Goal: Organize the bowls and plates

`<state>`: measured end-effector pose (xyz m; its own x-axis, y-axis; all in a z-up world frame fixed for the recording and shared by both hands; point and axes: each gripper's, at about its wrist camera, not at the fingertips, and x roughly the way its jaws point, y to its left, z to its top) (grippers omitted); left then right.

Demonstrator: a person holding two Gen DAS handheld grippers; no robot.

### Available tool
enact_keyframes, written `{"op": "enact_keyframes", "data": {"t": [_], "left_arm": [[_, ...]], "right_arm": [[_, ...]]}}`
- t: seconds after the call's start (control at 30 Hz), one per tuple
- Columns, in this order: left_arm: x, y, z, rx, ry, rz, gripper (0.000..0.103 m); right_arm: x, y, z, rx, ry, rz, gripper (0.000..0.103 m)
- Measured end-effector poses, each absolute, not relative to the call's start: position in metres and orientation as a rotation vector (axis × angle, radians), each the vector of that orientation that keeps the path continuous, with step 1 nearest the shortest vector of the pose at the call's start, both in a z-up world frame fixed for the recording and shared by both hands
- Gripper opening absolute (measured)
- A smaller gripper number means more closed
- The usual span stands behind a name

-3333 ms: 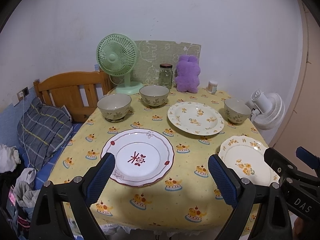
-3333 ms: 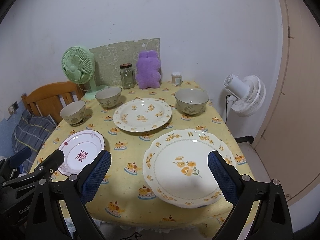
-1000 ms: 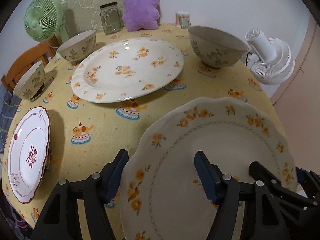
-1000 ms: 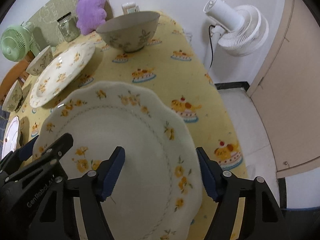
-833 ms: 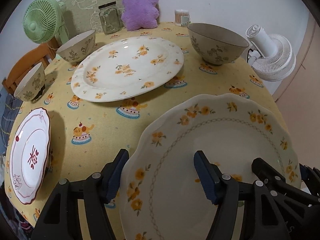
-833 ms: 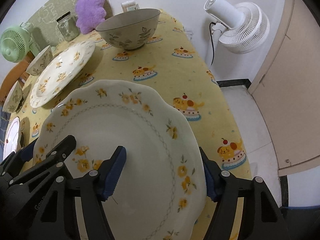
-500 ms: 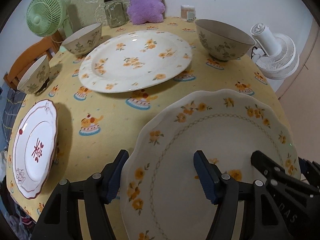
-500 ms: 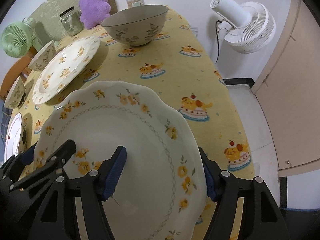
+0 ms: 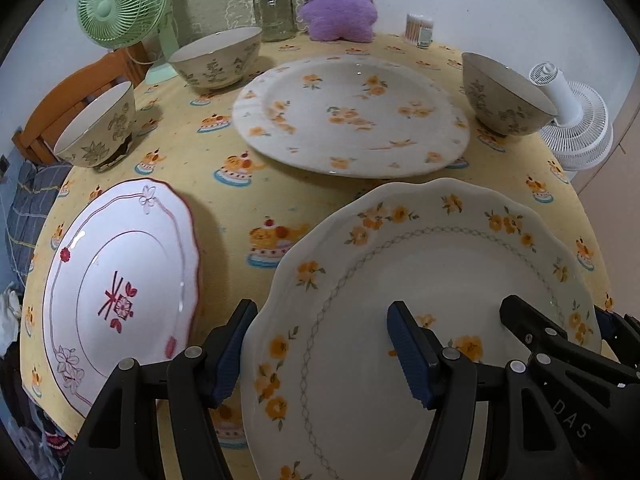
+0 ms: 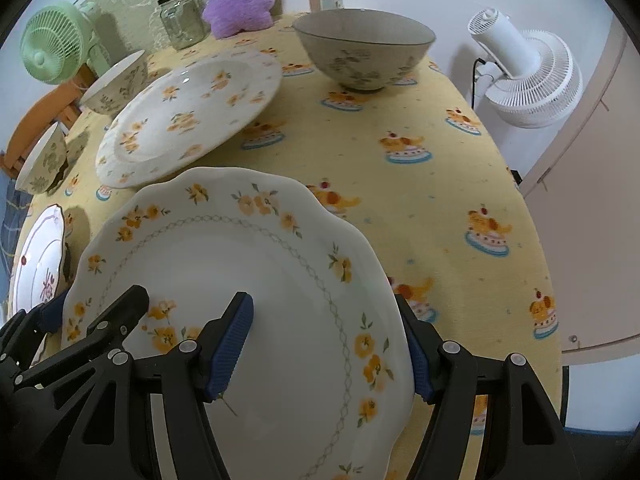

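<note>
Scalloped white ceramic plate with yellow flowers (image 9: 432, 320) is held at the near right of the table (image 10: 460, 168), apparently lifted slightly above the yellow cloth. It is judged stiff, glazed, slippery and breakable, so the rim is the place to be gripped. The left tongs (image 9: 320, 344) are clenched across its near left rim, the right tongs (image 10: 328, 344) across its near right rim, both reaching forward side by side. Farther off lies a large round flowered plate (image 9: 352, 112); left, a red-edged white plate (image 9: 120, 288).
</note>
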<state>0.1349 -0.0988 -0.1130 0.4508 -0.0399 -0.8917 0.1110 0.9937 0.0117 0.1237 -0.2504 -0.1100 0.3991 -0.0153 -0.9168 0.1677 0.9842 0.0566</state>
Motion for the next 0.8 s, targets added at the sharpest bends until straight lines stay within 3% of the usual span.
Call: {"op": "enact_keyframes", "data": {"t": [0.8], "left_arm": [[0.1407, -0.0865, -0.1127, 0.032, 1.105, -0.076, 0.068]], "right_arm": [[0.1270, -0.2441, -0.1084, 0.152, 1.146, -0.131, 0.073]]}}
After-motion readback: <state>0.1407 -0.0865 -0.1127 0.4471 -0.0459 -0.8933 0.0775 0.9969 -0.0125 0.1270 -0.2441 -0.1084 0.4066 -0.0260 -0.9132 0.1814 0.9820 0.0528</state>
